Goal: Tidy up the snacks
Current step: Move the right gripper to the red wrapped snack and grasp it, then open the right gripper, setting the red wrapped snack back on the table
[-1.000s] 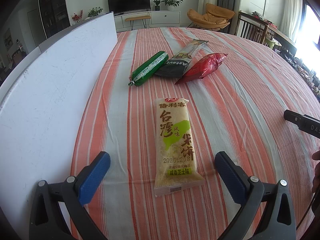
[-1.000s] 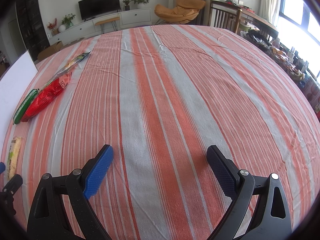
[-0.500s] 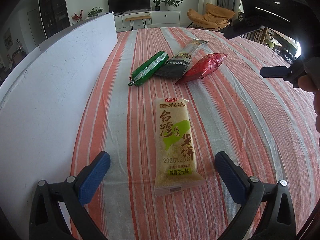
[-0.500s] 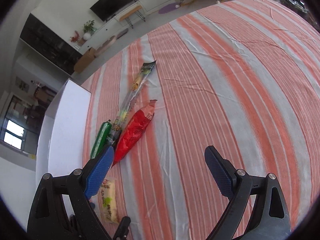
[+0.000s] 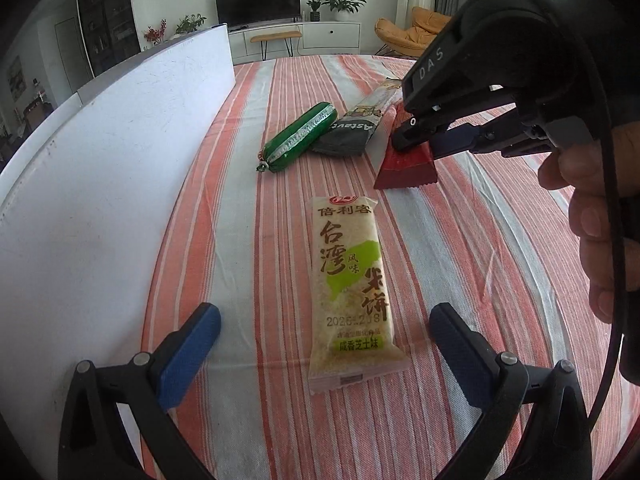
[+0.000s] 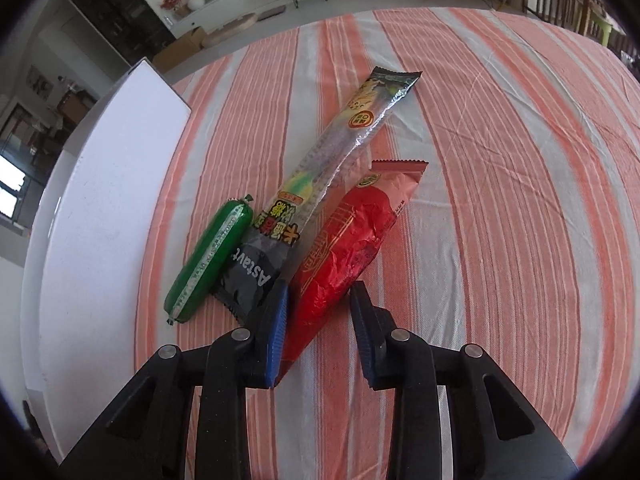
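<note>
**Right hand-held gripper closes around the red snack packet**

The right hand-held gripper (image 6: 320, 320) sits low over the striped surface (image 6: 500, 200) with the near end of the red snack packet (image 6: 344, 248) between its fingers. Its jaws have just been closing. The left blue pad (image 6: 278, 332) lies against the packet's edge, but a sliver of cloth shows beside the right pad, so the pinch does not look complete. In the left wrist view the same tool covers the packet's upper part, and a person's hand (image 5: 592, 216) holds its handle.

The packet lies aslant, touching the long clear-wrapped snack stick (image 6: 340, 160), whose dark end rests against the green sausage (image 6: 212, 264). All three lie toward the side of the surface where the white box (image 5: 100, 184) stands along the edge. The yellow rice cracker packet (image 5: 352, 292) lies apart from them, between the wide-apart fingers of the left hand-held gripper (image 5: 324, 356), which hovers above it, touching nothing.

The step in hand appears to be picking up the red packet. Next it probably needs a firm squeeze, then a straight lift so the neighbouring stick is not dragged along, most likely toward the white box.
</note>
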`<move>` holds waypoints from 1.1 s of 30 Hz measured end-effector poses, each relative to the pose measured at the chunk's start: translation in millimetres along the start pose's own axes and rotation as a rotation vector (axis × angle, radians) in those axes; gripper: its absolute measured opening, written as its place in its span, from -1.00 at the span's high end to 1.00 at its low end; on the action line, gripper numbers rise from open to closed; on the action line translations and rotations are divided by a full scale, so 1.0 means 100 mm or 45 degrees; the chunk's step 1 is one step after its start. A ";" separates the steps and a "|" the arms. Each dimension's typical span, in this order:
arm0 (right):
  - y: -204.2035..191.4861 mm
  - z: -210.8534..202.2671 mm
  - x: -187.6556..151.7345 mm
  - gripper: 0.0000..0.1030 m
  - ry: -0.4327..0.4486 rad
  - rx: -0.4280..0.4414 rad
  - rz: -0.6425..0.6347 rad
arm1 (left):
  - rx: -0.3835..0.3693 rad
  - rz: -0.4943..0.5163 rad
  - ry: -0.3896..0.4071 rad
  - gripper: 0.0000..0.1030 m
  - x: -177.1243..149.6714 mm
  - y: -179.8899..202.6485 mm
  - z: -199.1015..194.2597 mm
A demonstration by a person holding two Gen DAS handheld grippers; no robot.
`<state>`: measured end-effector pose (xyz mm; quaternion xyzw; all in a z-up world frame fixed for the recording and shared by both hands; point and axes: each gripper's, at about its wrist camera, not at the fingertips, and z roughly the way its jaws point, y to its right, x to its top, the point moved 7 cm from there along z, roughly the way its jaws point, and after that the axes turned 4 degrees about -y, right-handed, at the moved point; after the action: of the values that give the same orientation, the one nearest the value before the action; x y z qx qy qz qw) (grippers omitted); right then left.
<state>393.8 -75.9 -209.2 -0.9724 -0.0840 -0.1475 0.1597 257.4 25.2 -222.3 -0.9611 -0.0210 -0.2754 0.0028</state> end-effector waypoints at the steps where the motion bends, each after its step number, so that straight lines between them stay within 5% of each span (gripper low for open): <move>1: 0.03 -0.03 -0.04 0.56 -0.009 0.005 -0.004 | 0.000 0.000 0.000 -1.00 0.00 0.00 0.00; 12: 0.76 -0.50 -0.59 0.66 -0.100 -0.032 -0.041 | 0.000 0.000 0.000 -1.00 0.00 0.00 0.00; 19: 1.32 -0.85 -1.05 0.63 -0.002 -0.047 0.027 | 0.000 0.000 0.000 -1.00 0.00 0.00 0.00; 22: 1.48 -1.04 -1.19 0.35 0.136 -0.131 0.030 | 0.000 0.000 0.000 -1.00 0.00 0.00 0.00; 24: 1.55 -1.14 -1.26 -0.34 0.247 -0.183 0.017 | 0.000 0.000 0.000 -1.00 0.00 0.00 0.00; 29: 1.69 -1.25 -1.36 -0.34 0.415 -0.241 0.064 | 0.000 0.000 0.000 -1.00 0.00 0.00 0.00; 33: 1.89 -1.25 -1.37 -0.34 0.447 -0.333 0.161 | 0.000 0.000 0.000 -1.00 0.00 0.00 0.00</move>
<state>271.8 -310.1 -193.1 -0.9476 0.0261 -0.3139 0.0535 257.8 25.1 -222.4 -0.9611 -0.0211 -0.2755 0.0027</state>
